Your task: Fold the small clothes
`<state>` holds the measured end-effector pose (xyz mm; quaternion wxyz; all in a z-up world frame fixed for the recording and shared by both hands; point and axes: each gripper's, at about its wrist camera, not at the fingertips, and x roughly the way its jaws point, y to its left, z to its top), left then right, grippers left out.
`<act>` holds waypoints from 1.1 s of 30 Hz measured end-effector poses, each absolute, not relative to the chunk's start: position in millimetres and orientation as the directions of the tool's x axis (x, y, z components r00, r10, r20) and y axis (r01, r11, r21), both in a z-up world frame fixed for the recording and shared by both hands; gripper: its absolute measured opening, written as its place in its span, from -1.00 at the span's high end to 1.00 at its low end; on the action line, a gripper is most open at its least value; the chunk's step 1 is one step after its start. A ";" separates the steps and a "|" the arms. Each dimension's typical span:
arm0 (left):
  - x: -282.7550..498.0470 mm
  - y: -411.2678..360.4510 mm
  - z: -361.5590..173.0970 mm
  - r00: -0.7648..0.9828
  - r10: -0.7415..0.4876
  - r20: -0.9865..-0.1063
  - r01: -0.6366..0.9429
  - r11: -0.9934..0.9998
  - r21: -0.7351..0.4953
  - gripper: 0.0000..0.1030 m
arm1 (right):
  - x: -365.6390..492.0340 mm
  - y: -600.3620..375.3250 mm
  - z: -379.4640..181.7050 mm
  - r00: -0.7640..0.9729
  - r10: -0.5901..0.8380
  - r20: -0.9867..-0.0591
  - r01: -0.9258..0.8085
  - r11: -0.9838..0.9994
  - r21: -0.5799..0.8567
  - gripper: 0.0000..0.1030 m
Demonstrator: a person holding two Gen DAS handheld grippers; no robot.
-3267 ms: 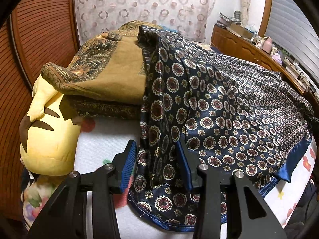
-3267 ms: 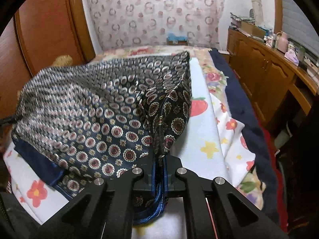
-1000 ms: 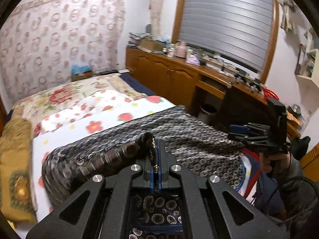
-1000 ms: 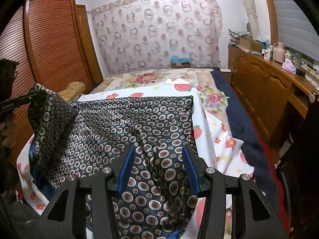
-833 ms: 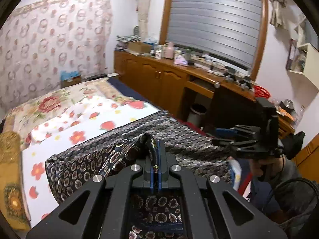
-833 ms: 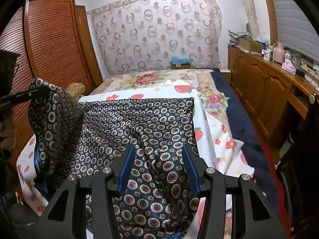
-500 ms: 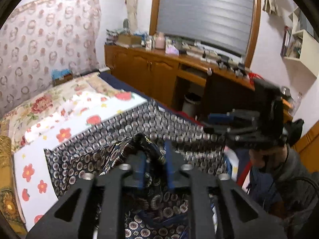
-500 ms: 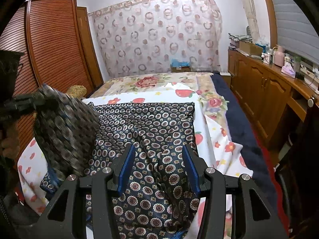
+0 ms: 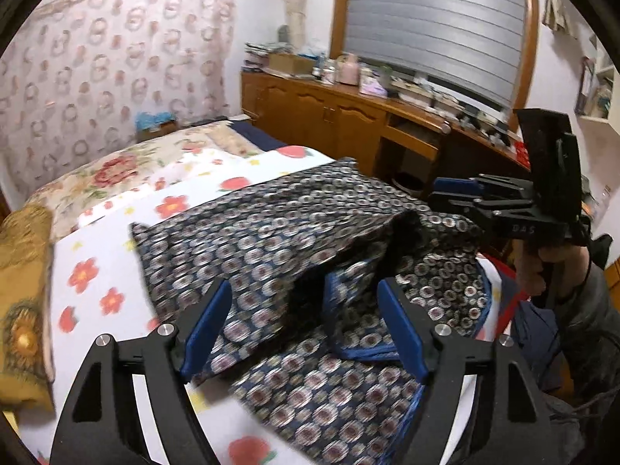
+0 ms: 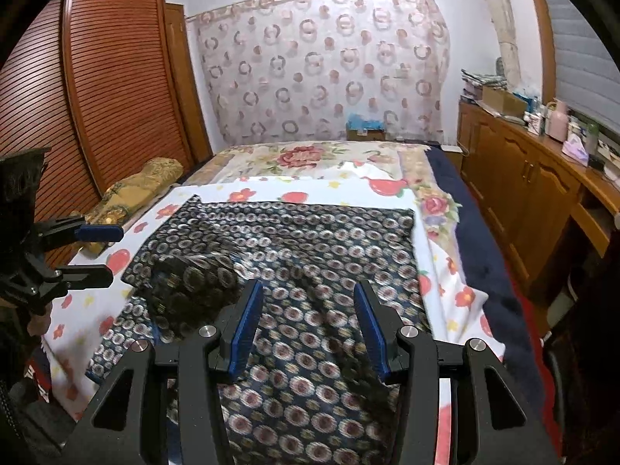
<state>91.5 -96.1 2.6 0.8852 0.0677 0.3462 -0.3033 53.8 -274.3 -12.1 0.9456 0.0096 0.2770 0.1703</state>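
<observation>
The left gripper (image 9: 304, 323) hangs over the near edge of the bed, its blue-padded jaws opening, with a raised fold of the dark navy satin cloth printed with round medallions (image 9: 271, 240) rising in the gap between them but clear of both pads. The right gripper (image 10: 306, 319) hovers just above the same cloth (image 10: 310, 240), its jaws spread and pinching nothing; the fabric lies below and beyond them. In the left wrist view that gripper (image 9: 461, 193) appears at the right, held in a hand (image 9: 542, 267). The cloth lies spread across the white bedsheet with red flowers (image 10: 271, 193), a loose bunched flap on its left part. Farther off, an ochre patterned bolster (image 10: 131, 190) lies along the bed's left edge beside the slatted wooden wardrobe (image 10: 97, 89).
</observation>
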 end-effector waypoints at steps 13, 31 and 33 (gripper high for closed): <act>83.3 -30.0 -7.4 0.667 -0.395 -0.632 0.448 0.890 -0.083 -0.52 | 68.6 -216.5 5.6 0.763 0.400 -0.508 -0.435 0.899 0.055 0.02; 82.6 -4.7 -23.0 0.691 -0.368 -0.622 0.389 0.915 -0.109 -0.52 | 123.9 -201.4 -44.4 0.639 0.344 -0.688 -0.487 0.873 -0.016 0.61; 83.3 -2.7 -22.2 0.696 -0.367 -0.617 0.383 0.917 -0.114 -0.52 | 116.7 -200.6 -44.7 0.645 0.346 -0.682 -0.496 0.868 -0.029 0.88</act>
